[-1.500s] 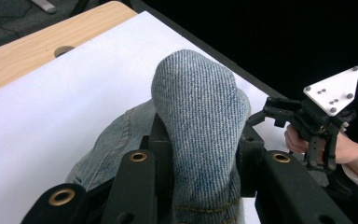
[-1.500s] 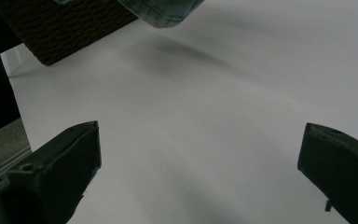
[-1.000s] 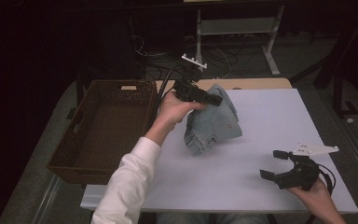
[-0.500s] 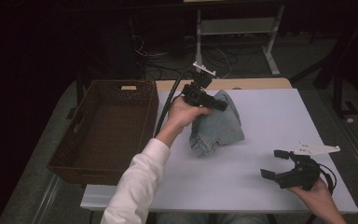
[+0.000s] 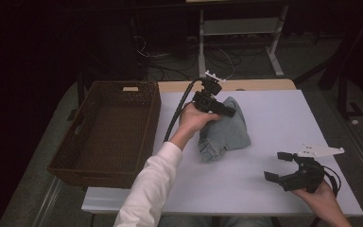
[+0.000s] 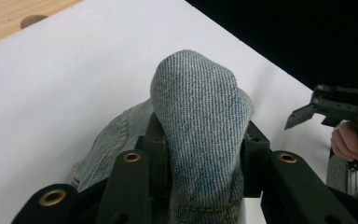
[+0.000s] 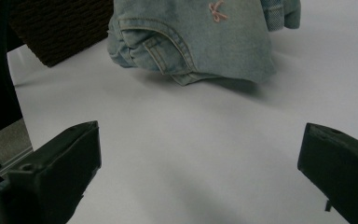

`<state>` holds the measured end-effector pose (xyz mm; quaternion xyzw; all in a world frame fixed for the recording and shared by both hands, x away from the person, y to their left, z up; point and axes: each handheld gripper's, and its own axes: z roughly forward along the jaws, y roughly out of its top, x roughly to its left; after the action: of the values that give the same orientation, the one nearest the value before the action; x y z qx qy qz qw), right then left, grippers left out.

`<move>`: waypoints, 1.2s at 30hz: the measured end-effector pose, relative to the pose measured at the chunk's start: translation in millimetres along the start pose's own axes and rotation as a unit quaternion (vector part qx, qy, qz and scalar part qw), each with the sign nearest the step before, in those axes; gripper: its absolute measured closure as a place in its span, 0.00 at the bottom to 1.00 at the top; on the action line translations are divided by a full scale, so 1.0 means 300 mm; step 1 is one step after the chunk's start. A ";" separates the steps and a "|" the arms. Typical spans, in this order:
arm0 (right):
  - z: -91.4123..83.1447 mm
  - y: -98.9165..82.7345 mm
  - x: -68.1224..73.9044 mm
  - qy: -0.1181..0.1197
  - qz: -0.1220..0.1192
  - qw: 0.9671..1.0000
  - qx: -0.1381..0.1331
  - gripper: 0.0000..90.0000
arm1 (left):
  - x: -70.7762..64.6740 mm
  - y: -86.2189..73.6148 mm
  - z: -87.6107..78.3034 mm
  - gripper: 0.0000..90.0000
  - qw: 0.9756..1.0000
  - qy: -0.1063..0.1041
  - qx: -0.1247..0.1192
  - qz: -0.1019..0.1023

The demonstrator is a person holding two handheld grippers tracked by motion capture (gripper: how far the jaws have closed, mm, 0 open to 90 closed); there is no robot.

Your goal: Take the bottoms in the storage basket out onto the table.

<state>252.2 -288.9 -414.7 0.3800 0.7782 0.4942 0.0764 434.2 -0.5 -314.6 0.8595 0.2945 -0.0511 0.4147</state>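
Denim garment (image 5: pixel 227 132): light blue, bunched, lying at the centre of the white worktop (image 5: pixel 283 118), just right of the basket; the right gripper view shows a stitched pocket edge and a small pink embroidered bow in the upper middle of the frame.

Left gripper (image 5: pixel 229 112): centre of the high view, held by a hand in a white sleeve (image 5: pixel 146 189), black cable trailing toward the upper centre. In the left gripper view a fold of the denim stands up between its two jaws, both pads pressed against the cloth; the jaws have just been opening a little, with the fabric between them.

Right gripper (image 5: pixel 280 166): lower right of the high view, above bare worktop, well apart from the garment. Jaws spread wide, nothing between them.

Wicker basket (image 5: pixel 108 132): dark brown, rectangular, left of the frame, overhanging the worktop's left edge.
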 end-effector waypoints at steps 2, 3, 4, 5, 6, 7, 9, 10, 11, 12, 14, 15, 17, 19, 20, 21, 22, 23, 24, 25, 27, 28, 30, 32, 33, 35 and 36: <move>0.000 0.000 -0.001 0.000 -0.001 1.000 0.000 0.00 | 0.003 -0.004 0.021 0.67 1.000 0.000 0.004 -0.002; -0.001 0.000 -0.001 0.000 0.000 1.000 0.000 0.00 | 0.005 -0.007 0.031 0.66 1.000 -0.002 0.009 -0.003; -0.001 0.000 -0.001 -0.001 0.000 1.000 -0.001 0.00 | 0.005 -0.010 0.042 0.64 1.000 -0.002 0.011 -0.003; -0.001 0.000 -0.002 -0.001 -0.001 1.000 -0.001 0.00 | 0.005 -0.014 0.053 0.62 1.000 -0.004 0.013 -0.003; -0.001 0.000 -0.002 0.000 -0.001 1.000 -0.001 0.00 | 0.005 -0.017 0.061 0.60 1.000 -0.007 0.014 -0.002; -0.001 0.000 -0.003 0.000 0.000 1.000 -0.001 0.00 | 0.003 -0.021 0.071 0.59 1.000 -0.010 0.011 -0.003; -0.001 0.000 -0.002 0.000 0.000 1.000 0.000 0.00 | -0.006 -0.028 0.087 0.54 1.000 -0.014 0.001 -0.003; 0.000 0.000 -0.002 0.000 0.000 1.000 0.000 0.00 | -0.011 -0.029 0.093 0.51 1.000 -0.013 -0.001 0.000; 0.000 0.000 -0.002 0.000 0.000 1.000 0.000 0.00 | -0.017 -0.030 0.099 0.49 1.000 -0.013 -0.002 -0.001; 0.000 -0.001 -0.002 0.000 0.000 1.000 0.000 0.00 | -0.020 -0.030 0.103 0.46 1.000 -0.013 0.000 0.003; -0.001 -0.001 -0.002 0.000 0.000 1.000 -0.001 0.00 | -0.029 -0.029 0.109 0.41 1.000 -0.014 0.004 0.007; -0.001 -0.001 -0.002 0.000 0.000 1.000 -0.001 0.00 | -0.032 -0.029 0.110 0.39 1.000 -0.015 0.005 0.006; -0.001 -0.001 -0.002 0.000 0.000 1.000 -0.001 0.00 | -0.036 -0.028 0.110 0.35 1.000 -0.019 0.007 0.003; 0.000 -0.001 -0.002 0.000 0.000 1.000 -0.001 0.00 | -0.037 -0.027 0.106 0.31 1.000 -0.017 0.008 -0.001; 0.000 -0.001 -0.002 0.001 0.000 1.000 -0.001 0.00 | -0.036 -0.028 0.102 0.29 1.000 -0.020 0.008 -0.003; 0.000 0.000 -0.002 0.001 0.000 1.000 0.000 0.00 | -0.035 -0.027 0.098 0.26 1.000 -0.022 0.006 -0.001; 0.001 -0.001 -0.002 0.001 0.000 1.000 0.000 0.00 | -0.036 -0.026 0.093 0.22 1.000 -0.019 0.003 0.001; 0.001 -0.001 -0.002 0.001 0.000 1.000 0.000 0.00 | -0.036 -0.025 0.086 0.20 1.000 -0.017 0.001 0.003; 0.001 -0.001 -0.003 0.001 0.000 1.000 0.000 0.00 | -0.036 -0.025 0.080 0.18 1.000 -0.018 -0.002 0.004; 0.000 -0.001 -0.003 0.000 0.001 1.000 0.000 0.00 | -0.035 -0.024 0.073 0.15 1.000 -0.021 -0.004 0.003; 0.000 -0.001 -0.002 0.000 0.003 1.000 0.000 0.00 | -0.036 -0.025 0.059 0.13 1.000 -0.027 -0.004 0.002; 0.000 -0.001 -0.002 0.000 0.003 1.000 0.000 0.00 | -0.036 -0.025 0.054 0.09 1.000 -0.028 -0.001 0.003; 0.000 0.000 -0.002 0.001 0.004 1.000 0.001 0.00 | -0.045 -0.030 0.037 0.05 1.000 -0.025 0.005 0.008; 0.000 0.001 -0.002 0.001 0.005 1.000 0.001 0.00 | -0.058 -0.036 0.023 0.03 1.000 -0.024 0.005 0.014; -0.001 0.001 -0.003 0.001 0.007 1.000 0.001 0.00 | -0.066 -0.042 0.014 0.02 1.000 -0.025 0.002 0.016; -0.002 0.002 -0.004 0.000 0.010 1.000 0.002 0.00 | -0.078 -0.052 -0.001 0.02 0.999 -0.024 -0.006 0.020; -0.003 0.002 -0.004 0.000 0.011 1.000 0.003 0.00 | -0.084 -0.058 -0.009 0.01 0.999 -0.023 -0.008 0.023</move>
<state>252.9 -290.2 -414.0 0.3888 0.7753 0.4928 0.0697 403.4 -2.0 -316.4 0.8613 0.2652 -0.0585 0.4295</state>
